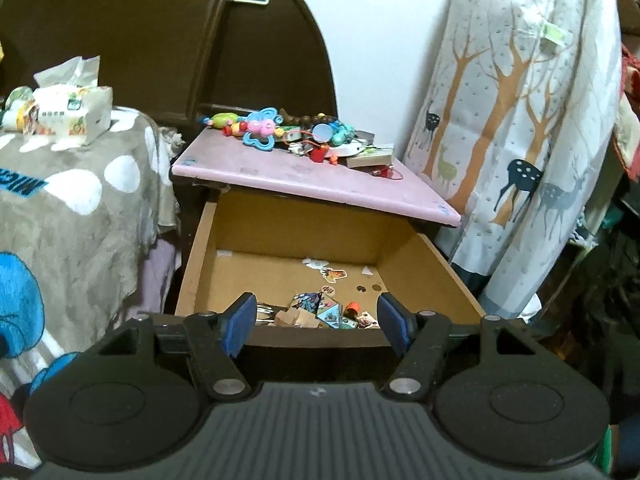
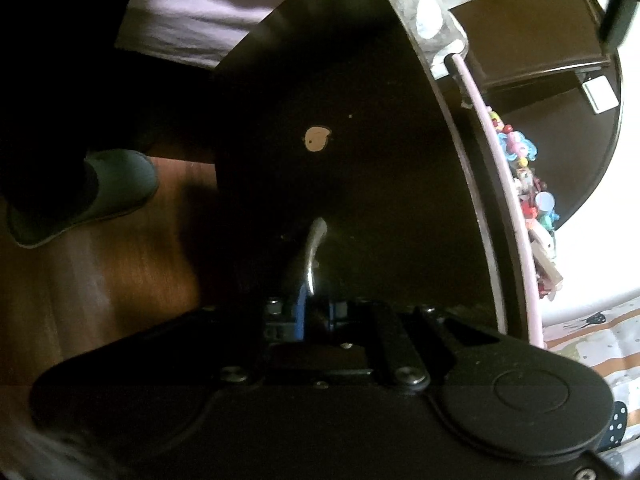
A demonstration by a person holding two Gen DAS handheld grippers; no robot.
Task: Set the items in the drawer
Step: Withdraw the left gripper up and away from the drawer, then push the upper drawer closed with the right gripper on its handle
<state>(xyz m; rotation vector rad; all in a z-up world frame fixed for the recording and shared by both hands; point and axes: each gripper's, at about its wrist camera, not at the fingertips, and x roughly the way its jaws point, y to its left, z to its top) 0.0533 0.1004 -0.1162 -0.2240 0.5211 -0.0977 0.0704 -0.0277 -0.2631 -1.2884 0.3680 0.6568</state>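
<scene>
The drawer (image 1: 280, 224) of a nightstand stands pulled out, its brown inside showing stickers, small cards (image 1: 320, 312) and an orange bit near the front. On the pink top (image 1: 248, 168) lies a heap of toys and beads (image 1: 280, 130). My left gripper (image 1: 316, 306) hovers open at the drawer's front edge with nothing between its blue pads. In the right wrist view the dark drawer front (image 2: 360, 160) fills the frame. My right gripper (image 2: 310, 304) is shut on the drawer's metal handle (image 2: 314, 240). The pink top's edge (image 2: 516, 216) and the toys (image 2: 520, 148) show at right.
A bed with a grey spotted blanket (image 1: 80, 208) and a tissue pack (image 1: 72, 114) sits left of the nightstand. A deer-print curtain (image 1: 520, 140) hangs on the right. A dark headboard (image 1: 160, 40) rises behind. A person's slippered foot (image 2: 88, 192) stands on the wood floor.
</scene>
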